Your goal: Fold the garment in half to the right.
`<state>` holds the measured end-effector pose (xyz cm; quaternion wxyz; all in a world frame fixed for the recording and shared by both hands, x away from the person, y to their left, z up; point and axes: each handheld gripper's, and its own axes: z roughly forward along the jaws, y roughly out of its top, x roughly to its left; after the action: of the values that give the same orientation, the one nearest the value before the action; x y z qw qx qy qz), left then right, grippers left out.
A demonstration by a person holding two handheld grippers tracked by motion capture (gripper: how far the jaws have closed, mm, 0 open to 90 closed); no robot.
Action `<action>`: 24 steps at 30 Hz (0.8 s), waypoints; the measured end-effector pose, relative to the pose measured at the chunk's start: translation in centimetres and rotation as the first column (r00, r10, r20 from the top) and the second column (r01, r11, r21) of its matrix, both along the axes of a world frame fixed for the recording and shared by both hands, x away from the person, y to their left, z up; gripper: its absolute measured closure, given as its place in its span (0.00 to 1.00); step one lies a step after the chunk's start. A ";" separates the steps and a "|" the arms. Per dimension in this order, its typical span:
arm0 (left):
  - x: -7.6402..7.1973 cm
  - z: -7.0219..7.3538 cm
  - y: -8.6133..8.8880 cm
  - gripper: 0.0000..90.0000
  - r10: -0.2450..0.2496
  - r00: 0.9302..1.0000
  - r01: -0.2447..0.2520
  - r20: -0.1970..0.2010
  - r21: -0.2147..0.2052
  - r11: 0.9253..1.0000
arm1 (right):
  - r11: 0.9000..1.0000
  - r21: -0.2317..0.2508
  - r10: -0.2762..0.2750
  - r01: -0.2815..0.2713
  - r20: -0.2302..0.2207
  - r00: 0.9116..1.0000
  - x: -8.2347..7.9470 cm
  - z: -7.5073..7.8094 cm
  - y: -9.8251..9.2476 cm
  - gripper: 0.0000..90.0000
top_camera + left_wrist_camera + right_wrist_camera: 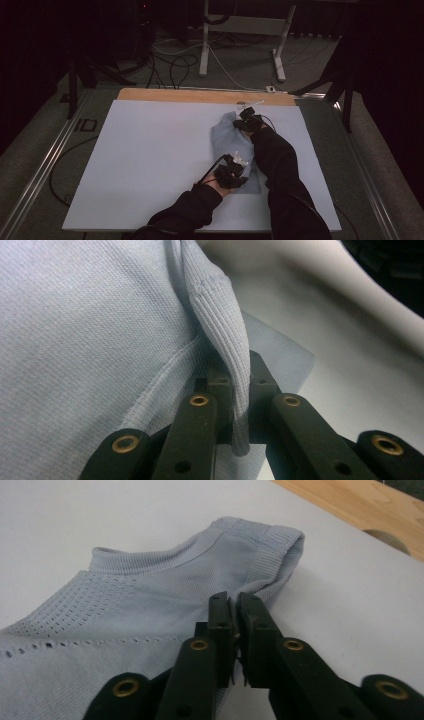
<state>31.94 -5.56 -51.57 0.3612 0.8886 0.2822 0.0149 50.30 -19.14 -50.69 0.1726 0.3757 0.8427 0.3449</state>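
On the white board that covers the table, a pale blue knitted garment lies crumpled toward the right of centre, running from the near edge up toward the bare wooden strip at the far side. The left gripper sits at the garment's near end; in the left gripper view its jaws are clamped on a ribbed hem band that stands up out of the cloth between them, with flat knit fabric spread to the left. Further right, the right gripper is at the garment's far end, near the wooden strip. In the right gripper view its jaws stand almost together with a thin edge of the fabric pinched between them, just beside the ribbed neckline, which lies slack on the board
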 end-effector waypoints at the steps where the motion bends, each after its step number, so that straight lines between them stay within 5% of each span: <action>1: 0.0 0.0 0.0 0.95 0.006 1.000 -0.006 -0.003 -0.005 1.000 | 1.000 0.001 0.004 -0.005 0.009 1.000 -0.1 0.2 0.0 0.82; 10: -0.3 0.3 -0.1 0.95 -0.002 1.000 0.002 0.004 0.009 1.000 | 0.996 0.084 0.043 -0.045 0.016 0.999 -1.2 2.6 -1.2 0.25; 14: -0.6 0.7 -0.4 0.95 -0.014 1.000 0.014 0.005 0.008 1.000 | 0.989 0.132 0.060 -0.064 0.037 0.998 -2.1 4.0 -1.6 0.15; 24: -1.5 1.2 -2.0 0.89 -0.061 0.998 0.061 0.008 0.016 0.998 | 0.987 0.144 0.063 -0.070 0.051 0.997 -3.8 4.8 -1.7 0.15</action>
<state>30.43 -7.52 -50.34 0.3558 0.8995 0.2532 0.0097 46.48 -20.82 -45.87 0.1525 0.3508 0.8232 0.4196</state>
